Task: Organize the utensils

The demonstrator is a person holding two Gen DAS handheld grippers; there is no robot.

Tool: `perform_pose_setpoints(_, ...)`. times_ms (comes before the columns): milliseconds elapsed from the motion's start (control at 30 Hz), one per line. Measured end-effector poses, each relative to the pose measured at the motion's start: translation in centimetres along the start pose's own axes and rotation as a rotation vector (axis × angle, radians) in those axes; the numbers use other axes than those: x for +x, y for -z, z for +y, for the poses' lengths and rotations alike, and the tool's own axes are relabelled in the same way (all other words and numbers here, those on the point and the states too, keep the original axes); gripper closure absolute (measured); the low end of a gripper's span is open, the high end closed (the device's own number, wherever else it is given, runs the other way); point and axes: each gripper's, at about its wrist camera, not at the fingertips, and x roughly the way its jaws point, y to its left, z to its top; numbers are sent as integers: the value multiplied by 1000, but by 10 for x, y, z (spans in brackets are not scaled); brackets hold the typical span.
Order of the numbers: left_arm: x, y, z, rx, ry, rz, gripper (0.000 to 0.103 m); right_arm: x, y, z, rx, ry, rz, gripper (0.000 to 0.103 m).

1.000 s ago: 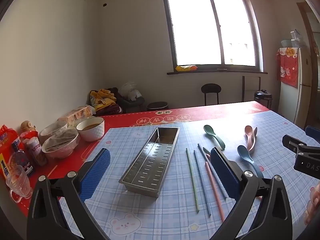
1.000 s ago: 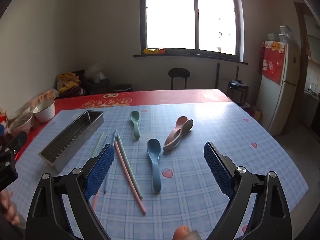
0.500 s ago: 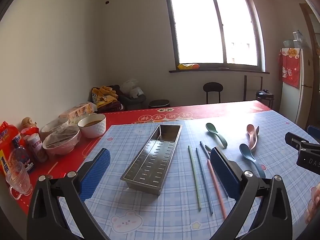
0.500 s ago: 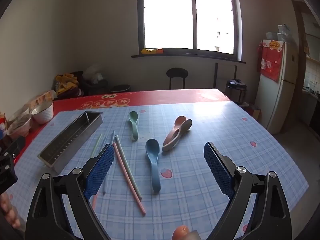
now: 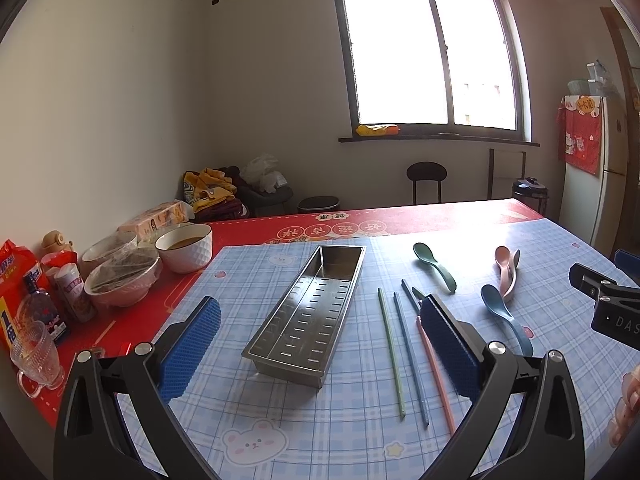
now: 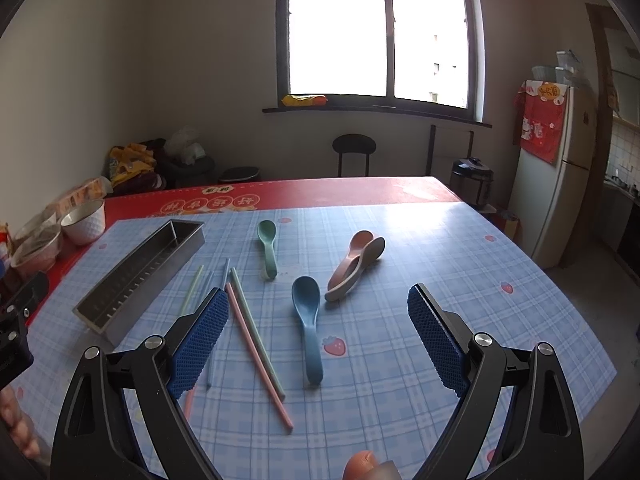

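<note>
Both tools hang above the near edge of the table [image 6: 500,248] with nothing in them: the left gripper [image 5: 320,344] gapes wide over the near end of the steel tray [image 5: 308,308], and the right gripper [image 6: 316,344] is spread just as wide over the blue spoon [image 6: 308,320]. That spoon looks the natural first pick: close across its narrow handle near the bowl, lift clear, and carry it left over the chopsticks [image 6: 256,340] without dragging them. The green spoon [image 6: 267,246] and the pink and grey pair [image 6: 356,260] lie farther off.
</note>
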Motion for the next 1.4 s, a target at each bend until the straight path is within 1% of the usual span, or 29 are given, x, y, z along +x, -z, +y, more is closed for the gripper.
perform_pose_setpoints(567, 5, 2, -2, 6, 7, 14, 5, 6, 2, 0, 1, 0, 14, 15)
perform_pose_setpoints(1400, 14, 7, -8, 11, 24, 56, 5, 19, 7, 1, 9, -1, 45, 15)
